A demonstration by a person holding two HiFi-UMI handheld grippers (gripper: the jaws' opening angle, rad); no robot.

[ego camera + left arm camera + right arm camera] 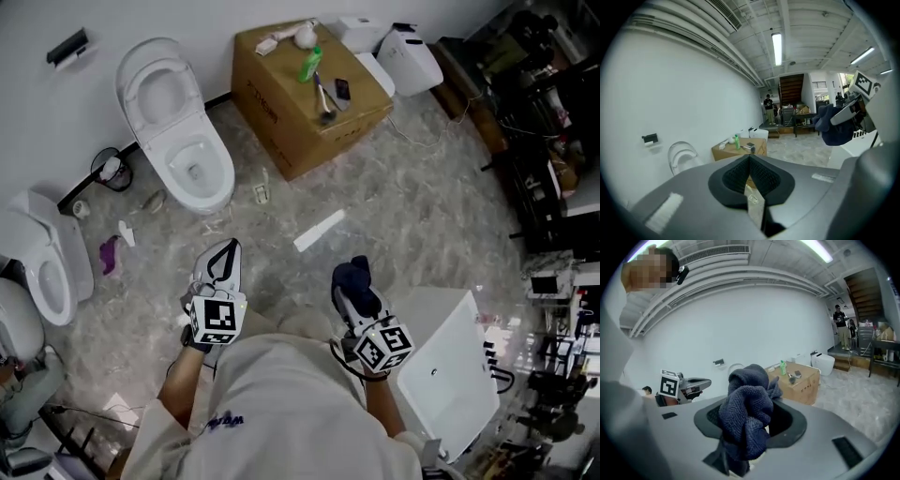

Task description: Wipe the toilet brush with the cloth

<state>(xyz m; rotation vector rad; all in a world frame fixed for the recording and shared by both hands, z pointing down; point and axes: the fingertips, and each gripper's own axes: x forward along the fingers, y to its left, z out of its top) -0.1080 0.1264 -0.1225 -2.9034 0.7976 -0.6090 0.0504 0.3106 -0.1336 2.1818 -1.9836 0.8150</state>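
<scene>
My right gripper (pixel 357 284) is shut on a dark blue cloth (pixel 352 271), which bunches up over its jaws (pixel 746 414). To its left my left gripper (pixel 228 253) is shut and holds nothing; its tips meet in the left gripper view (pixel 749 161). Both are held over the floor, well short of the cardboard box (pixel 281 112). On the box lie a slim grey brush-like tool (pixel 324 101) and a white round-headed brush (pixel 302 36); which is the toilet brush I cannot tell. The box also shows small in the right gripper view (pixel 802 378).
A green bottle (pixel 310 64) and a dark phone (pixel 343 89) also lie on the box. A white toilet (pixel 178 141) stands left of it and another (pixel 49 258) at the far left. A white cabinet (pixel 452 366) is by my right arm. Litter (pixel 319 231) dots the marble floor.
</scene>
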